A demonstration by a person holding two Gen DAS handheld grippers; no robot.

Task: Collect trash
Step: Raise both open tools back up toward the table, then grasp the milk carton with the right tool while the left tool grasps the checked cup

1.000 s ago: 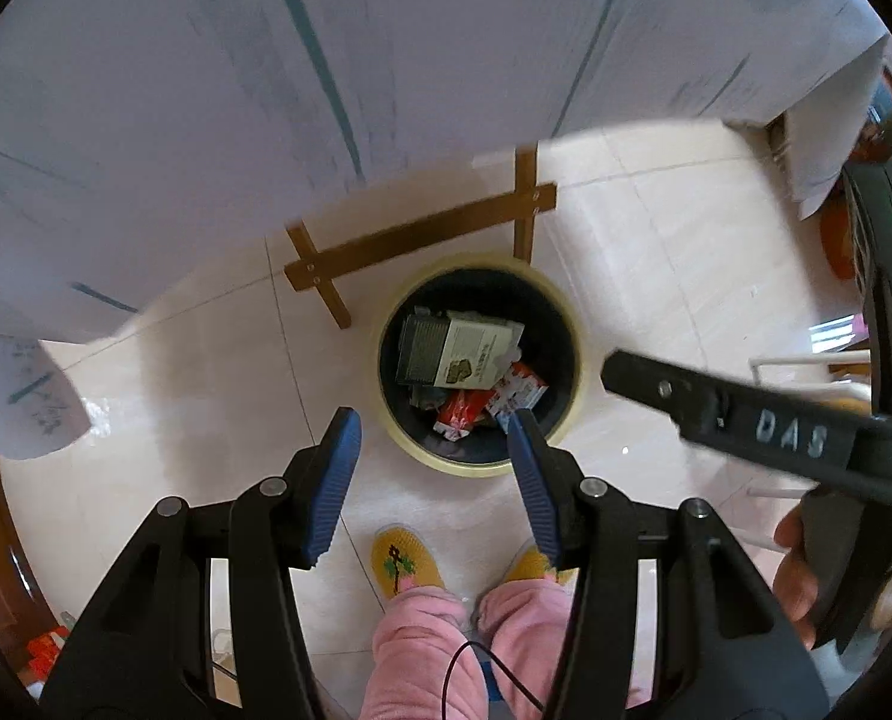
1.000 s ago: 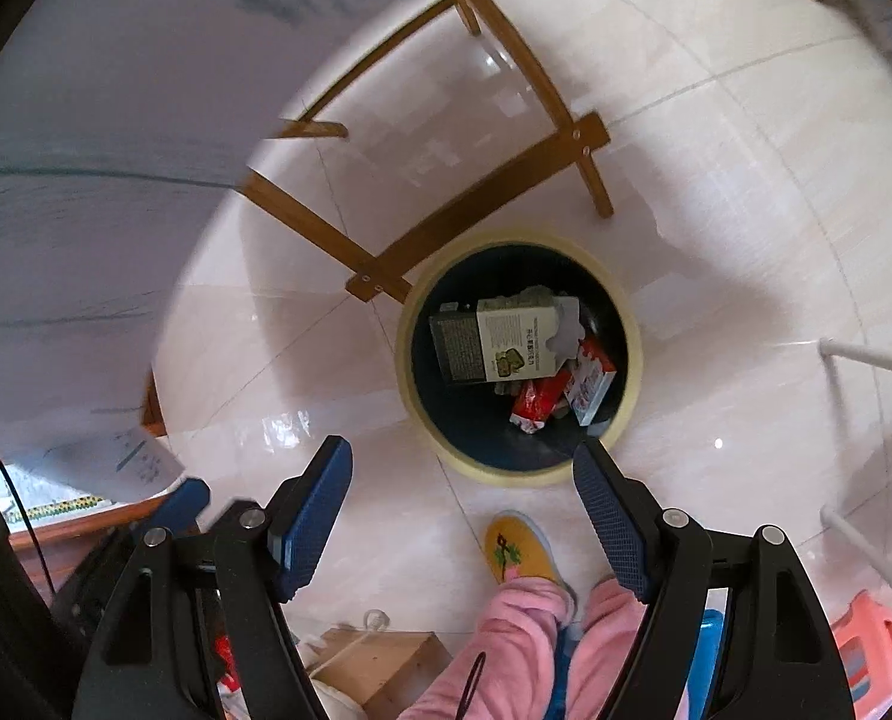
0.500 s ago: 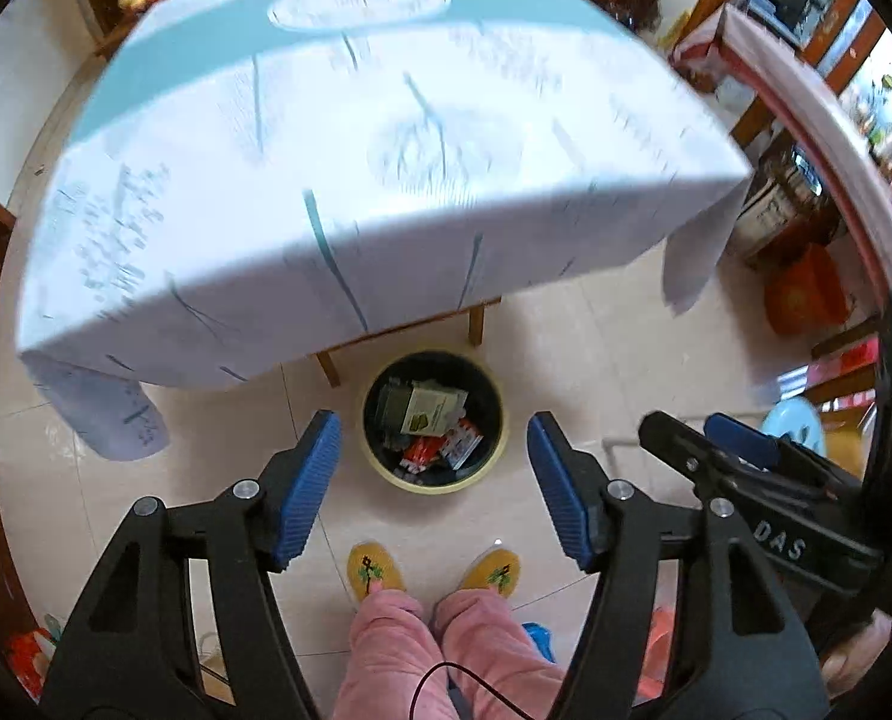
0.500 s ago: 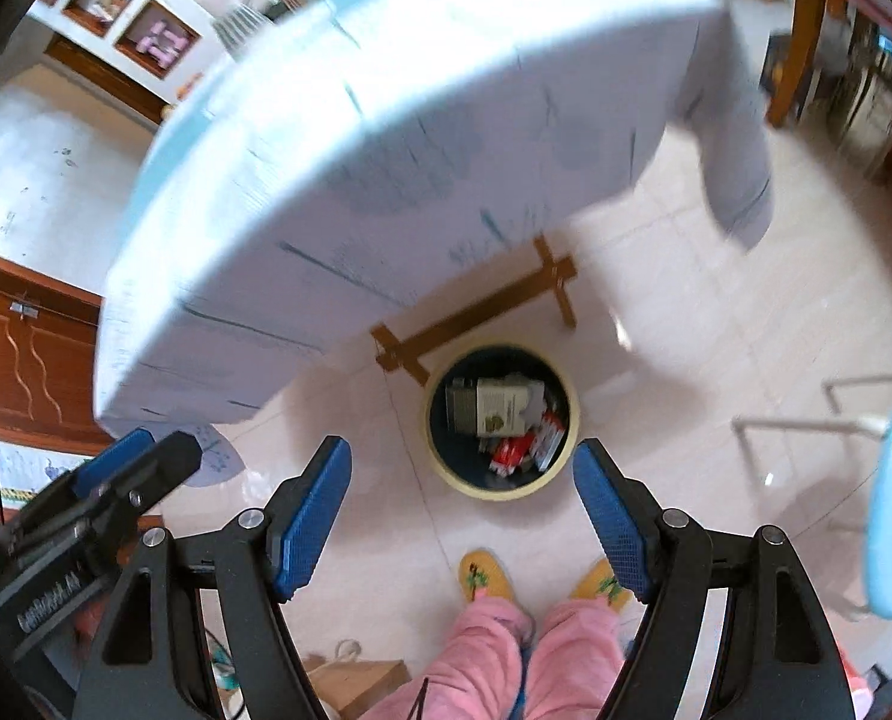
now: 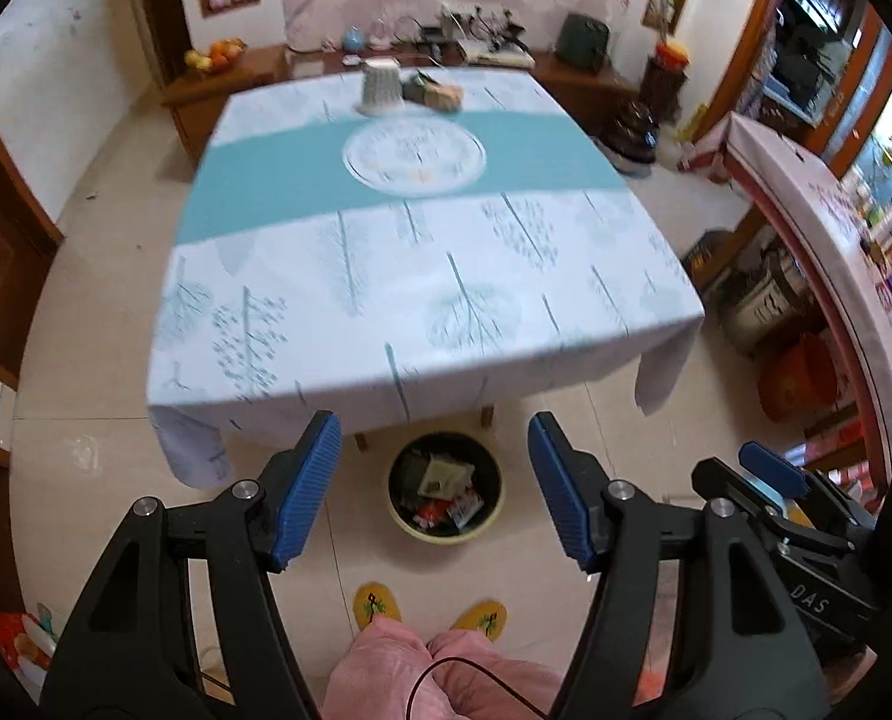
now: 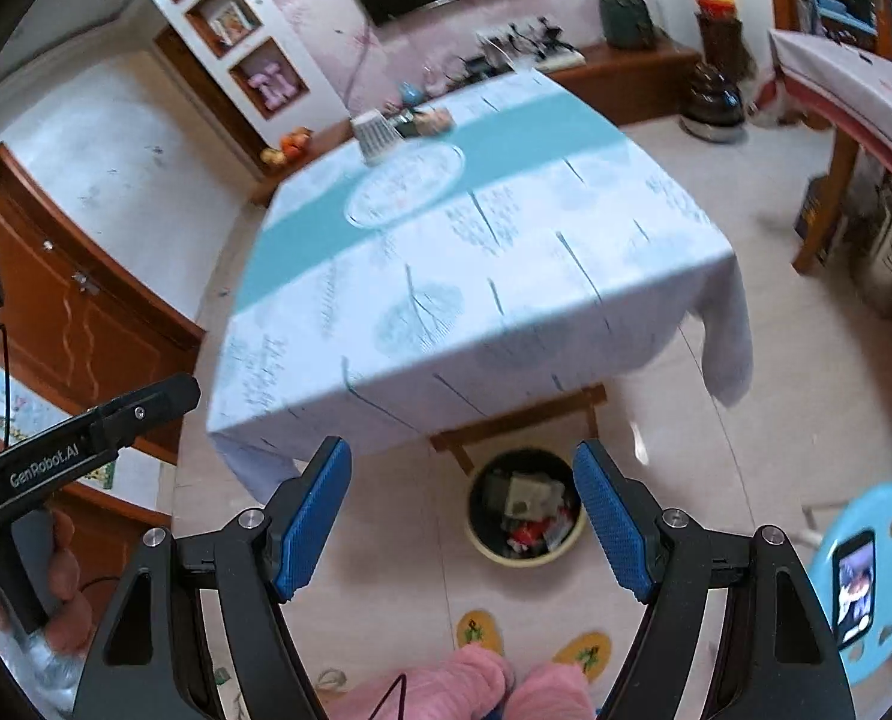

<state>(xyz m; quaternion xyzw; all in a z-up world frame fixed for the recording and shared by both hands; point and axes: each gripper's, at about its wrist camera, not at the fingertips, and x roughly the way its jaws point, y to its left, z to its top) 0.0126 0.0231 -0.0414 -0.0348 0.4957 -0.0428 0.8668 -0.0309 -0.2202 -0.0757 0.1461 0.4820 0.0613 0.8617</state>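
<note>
Hovering with left gripper (image 5: pixel 431 492) and right gripper (image 6: pixel 463 519) both spread wide, holding nothing; trash (image 5: pixel 443 495) lying inside bin (image 5: pixel 487 531) beneath surface (image 5: pixel 422 276); risking clipping the surface edge if reaching carelessly.

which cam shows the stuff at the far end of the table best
The left wrist view: the upturned white basket and the blurred items beside it sit near centre, facing the lens. The right wrist view shows the same basket smaller, tilted and more blurred.
</note>
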